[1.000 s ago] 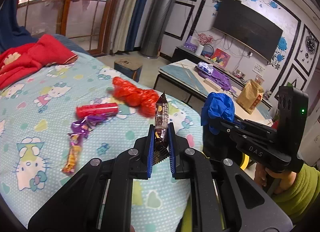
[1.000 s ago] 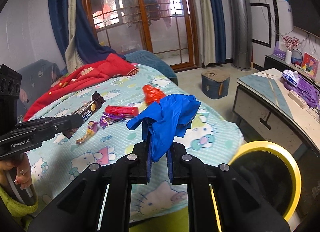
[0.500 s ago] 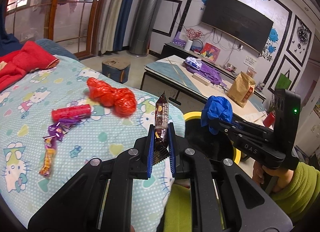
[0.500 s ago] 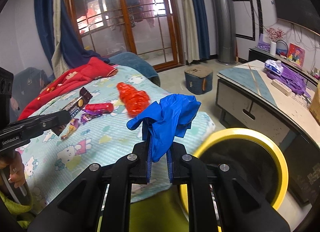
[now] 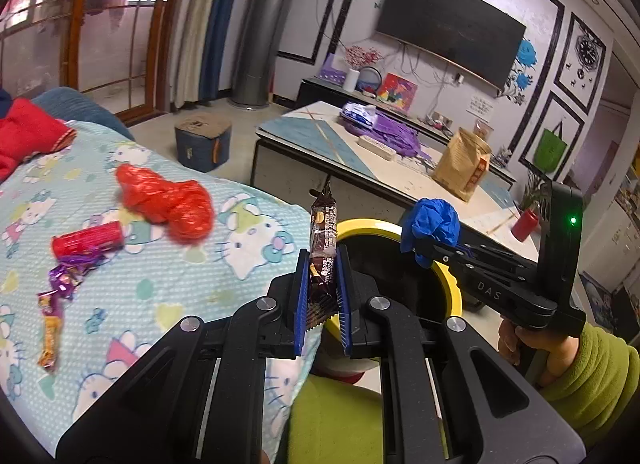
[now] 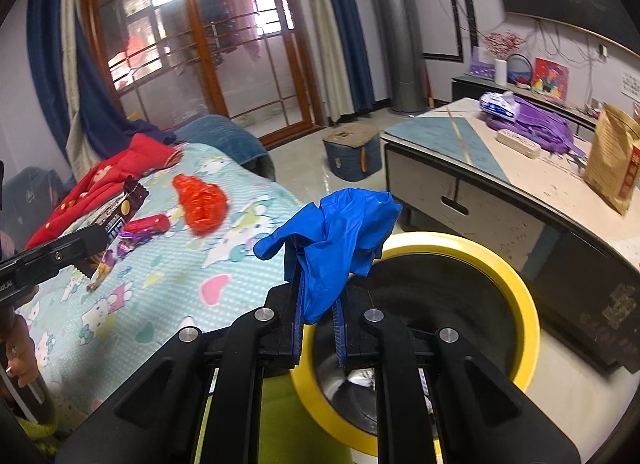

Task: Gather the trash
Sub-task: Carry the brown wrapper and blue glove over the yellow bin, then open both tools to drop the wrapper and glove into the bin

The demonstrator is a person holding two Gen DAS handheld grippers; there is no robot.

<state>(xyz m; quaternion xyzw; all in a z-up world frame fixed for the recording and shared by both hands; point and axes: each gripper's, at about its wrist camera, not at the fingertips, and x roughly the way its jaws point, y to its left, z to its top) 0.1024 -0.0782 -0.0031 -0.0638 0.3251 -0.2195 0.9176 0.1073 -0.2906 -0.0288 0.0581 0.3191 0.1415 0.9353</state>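
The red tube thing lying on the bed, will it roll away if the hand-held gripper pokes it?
Probably, a little. The red tube looks round and lies on its side, so a sideways poke could roll it. The soft blanket would likely stop it soon. It looks like crinkly plastic wrap, so it is probably light and may squash when pinched.

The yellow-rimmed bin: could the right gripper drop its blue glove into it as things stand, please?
Probably yes: the right gripper, shut on the blue glove, hangs at the open yellow-rimmed bin, and nothing covers its mouth.
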